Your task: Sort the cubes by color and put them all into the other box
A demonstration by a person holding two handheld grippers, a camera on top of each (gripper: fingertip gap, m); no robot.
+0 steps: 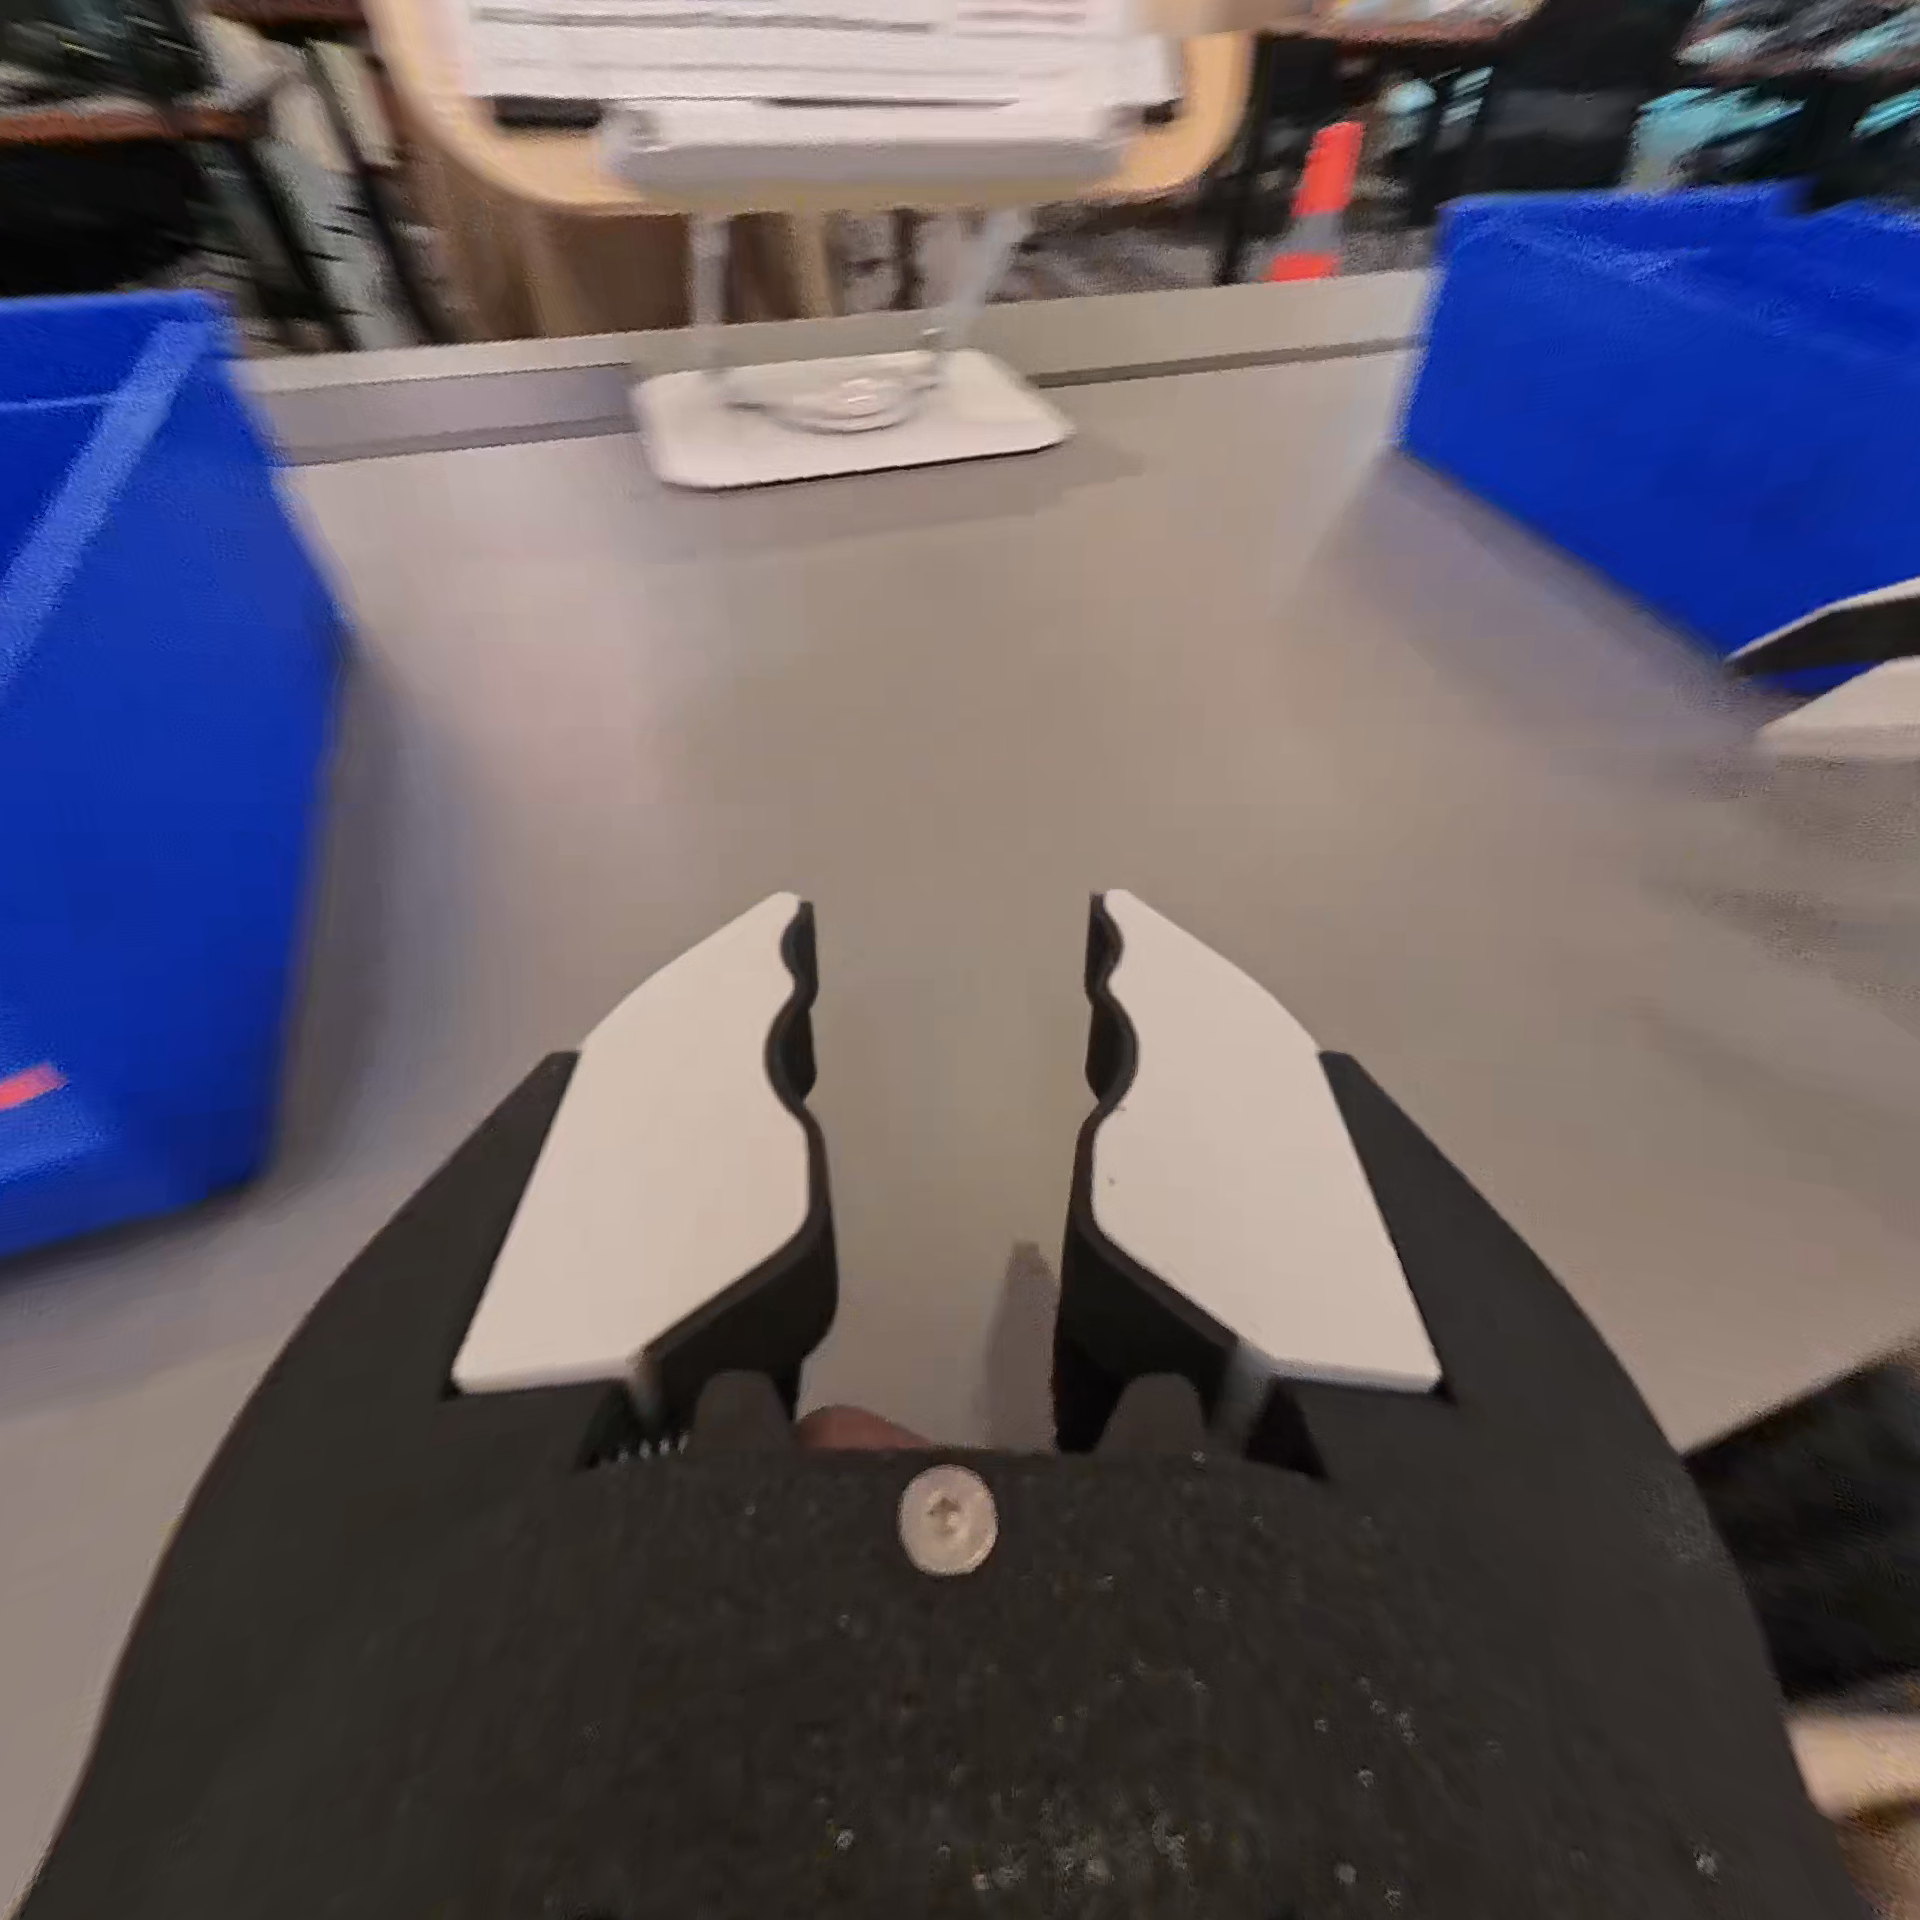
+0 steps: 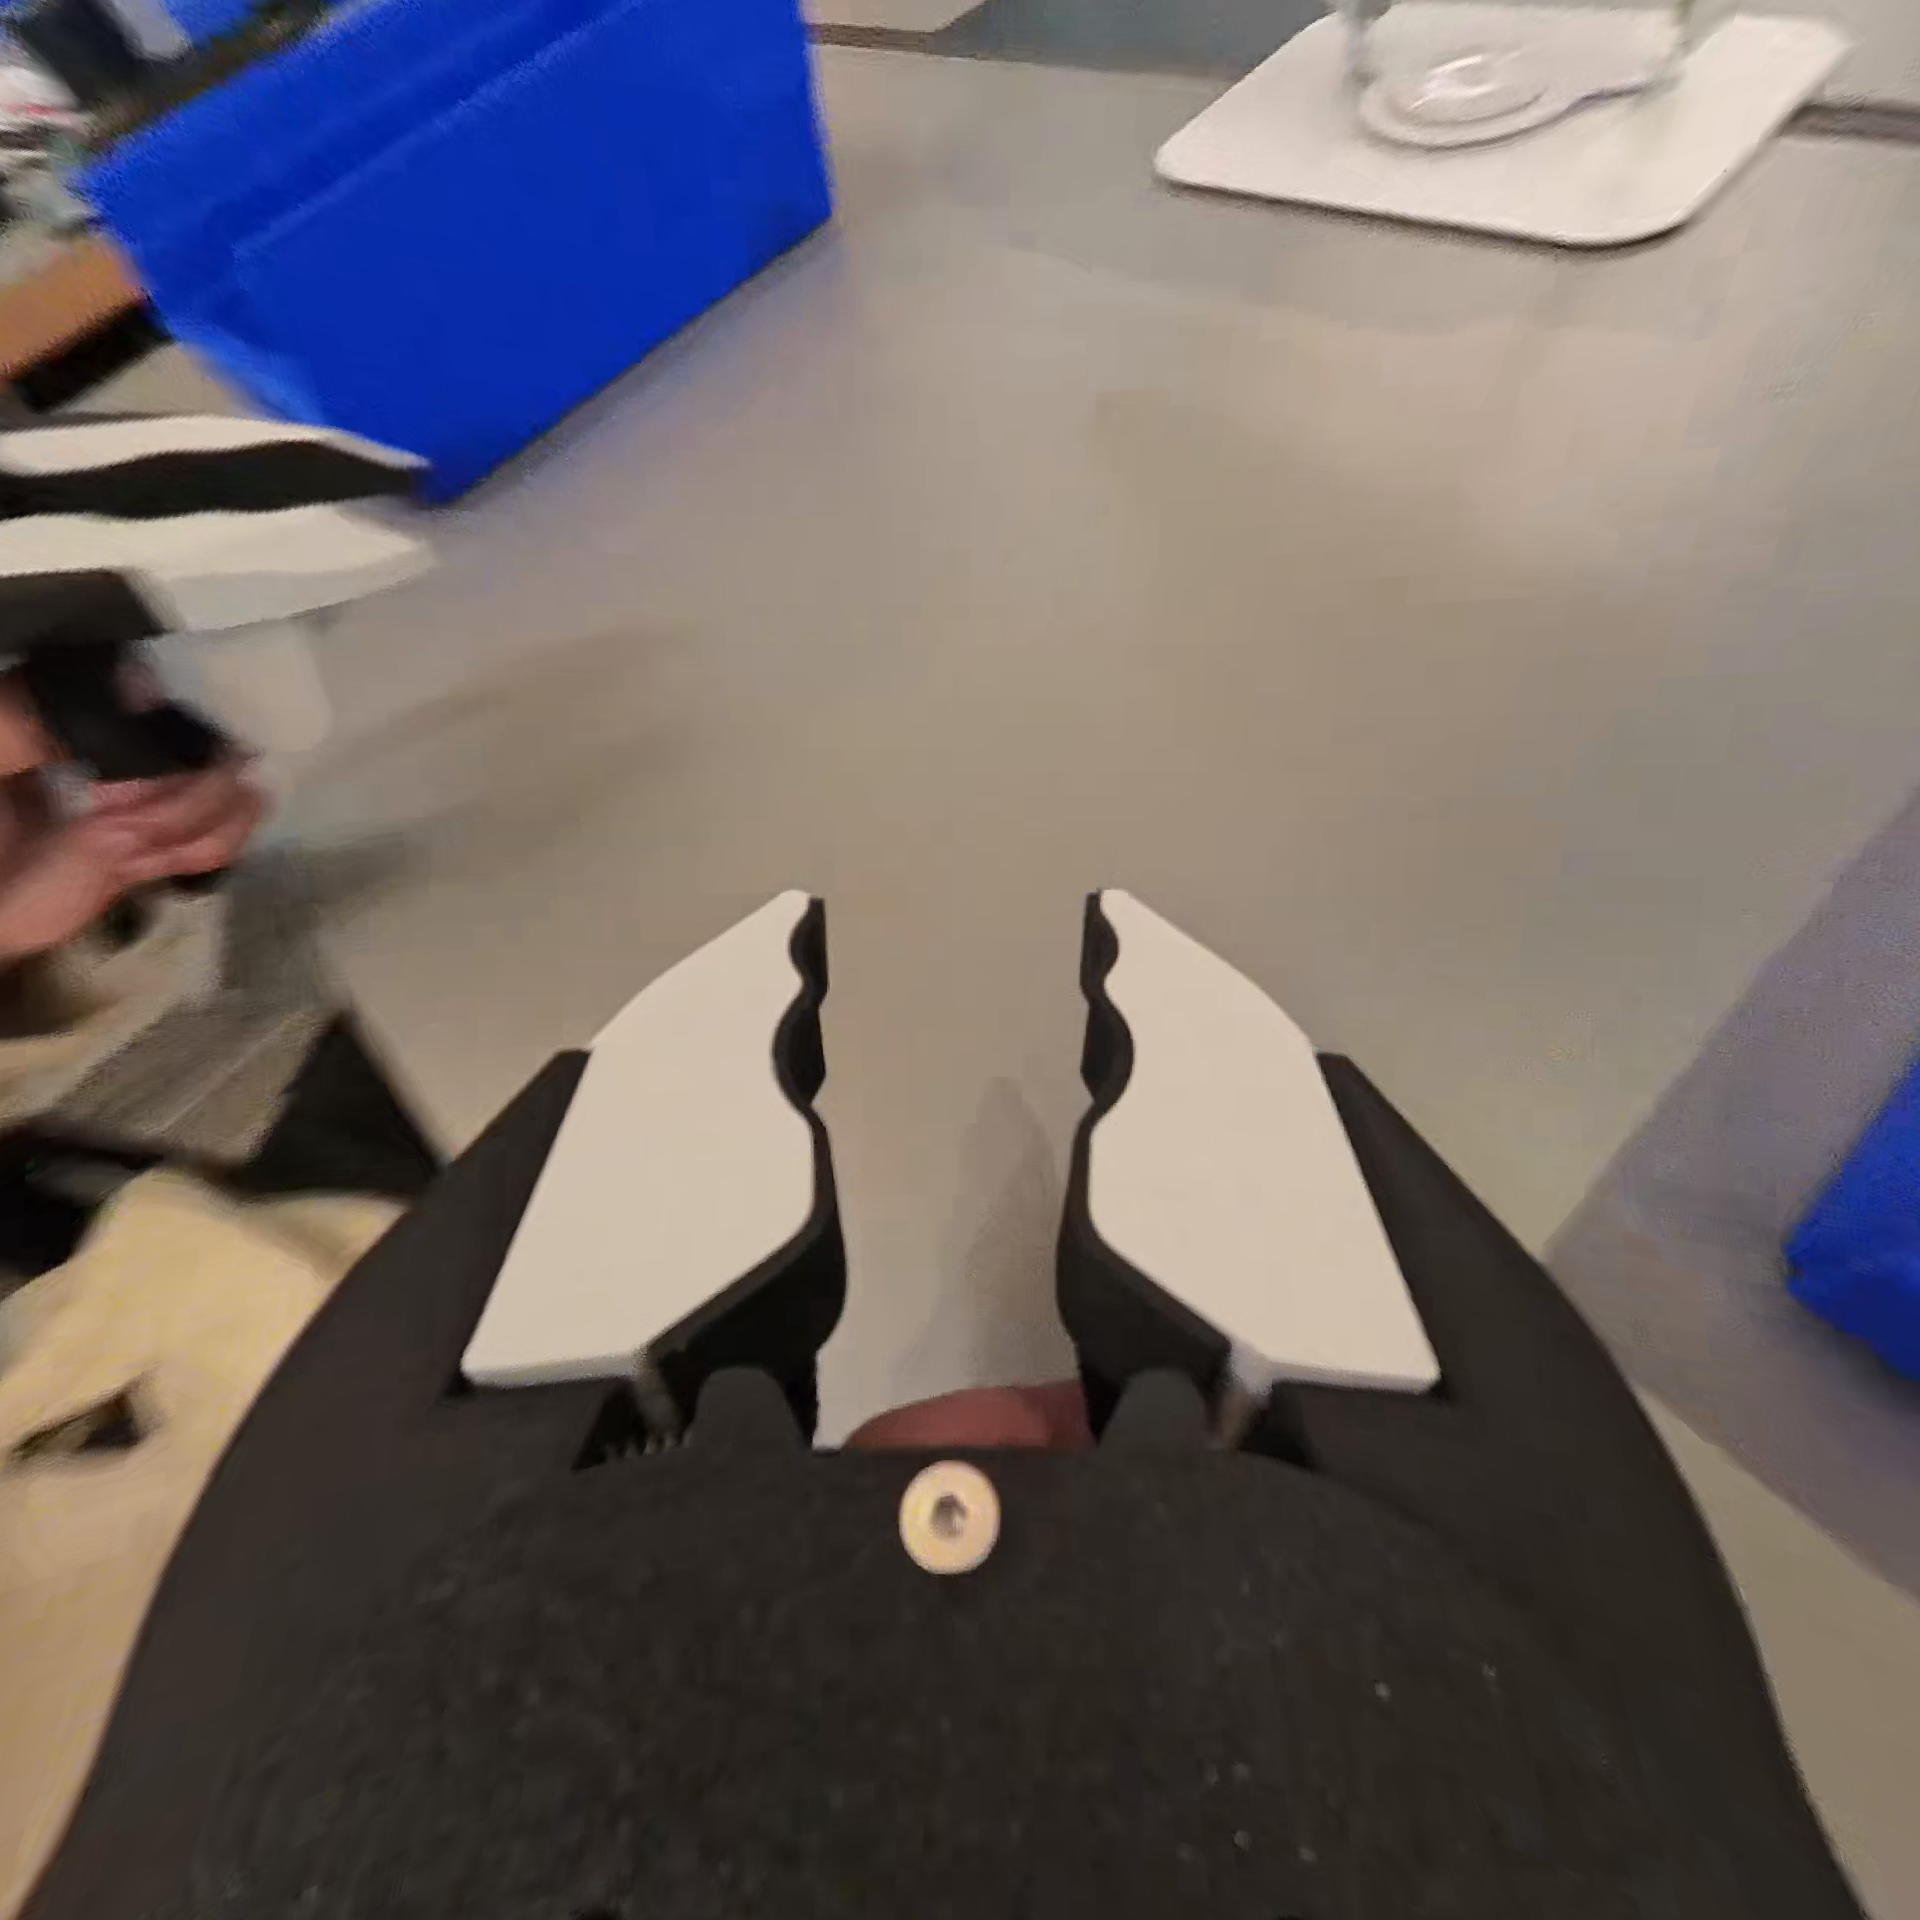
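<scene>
Cubes are out of sight, so both the left gripper [image 1: 951,909] and right gripper [image 2: 954,904], released and empty, should rise over a blue box [image 1: 135,727] beside them to look inside before descending.

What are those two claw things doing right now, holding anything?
Left gripper: open, empty, over the bare table.
Right gripper: open, empty too.

Blue boxes [image 1: 1662,416], grey table [image 1: 935,675], white mat [image 2: 1507,156], white-and-black gripper [image 1: 951,925]
</scene>
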